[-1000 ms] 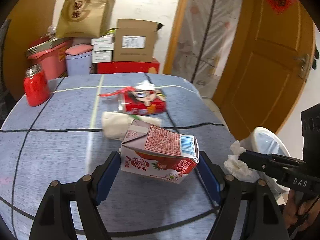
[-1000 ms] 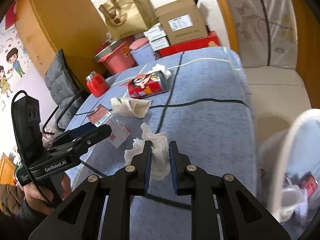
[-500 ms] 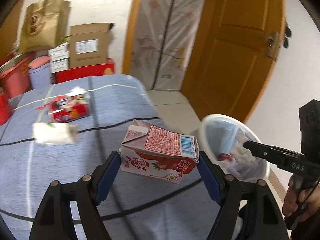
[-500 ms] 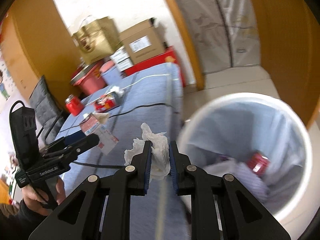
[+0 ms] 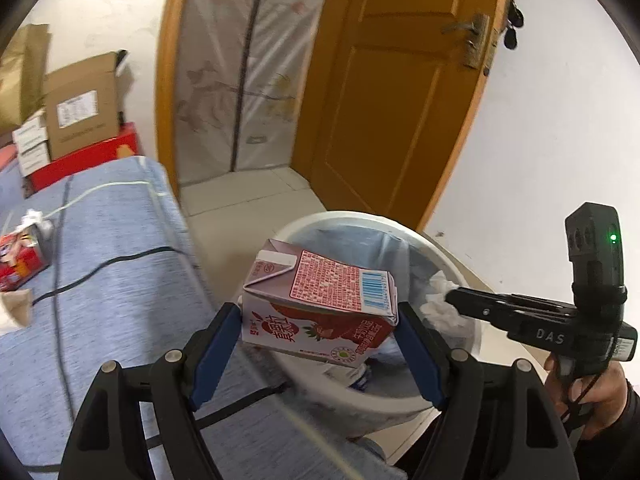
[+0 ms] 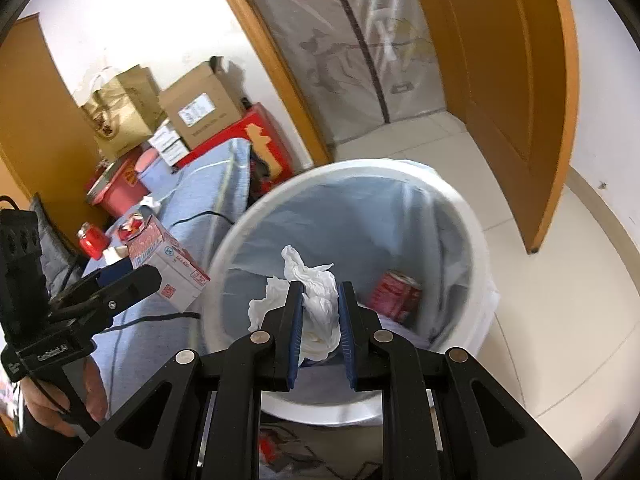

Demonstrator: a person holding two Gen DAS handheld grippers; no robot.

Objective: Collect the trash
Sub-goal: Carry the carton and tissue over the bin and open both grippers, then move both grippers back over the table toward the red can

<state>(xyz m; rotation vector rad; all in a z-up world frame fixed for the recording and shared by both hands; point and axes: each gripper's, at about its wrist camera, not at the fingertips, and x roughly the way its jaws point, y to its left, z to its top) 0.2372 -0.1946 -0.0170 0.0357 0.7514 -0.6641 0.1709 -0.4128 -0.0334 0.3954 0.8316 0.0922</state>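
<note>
My left gripper [image 5: 320, 316] is shut on a pink strawberry milk carton [image 5: 320, 300] and holds it at the near rim of the white trash bin [image 5: 360, 218]. My right gripper [image 6: 319, 300] is shut on a crumpled white tissue [image 6: 316, 300], held over the open bin [image 6: 256, 216]. The bin has a blue liner and a red can [image 6: 396, 296] inside. In the left wrist view the right gripper [image 5: 452, 298] holds the tissue [image 5: 438, 300] above the bin. In the right wrist view the carton [image 6: 168, 264] sits in the left gripper at the bin's left.
The table with a blue cloth [image 5: 112, 264] lies left of the bin, with a red snack pack [image 5: 20, 256], a crumpled paper bag [image 5: 16, 308] and a red jar [image 6: 91, 242] on it. Boxes [image 5: 80, 108] stand behind. An orange door [image 5: 404, 92] is beyond the bin.
Both grippers have swung right from the table to the bin, each still holding its item. The right gripper's tissue is now over the bin's opening.
</note>
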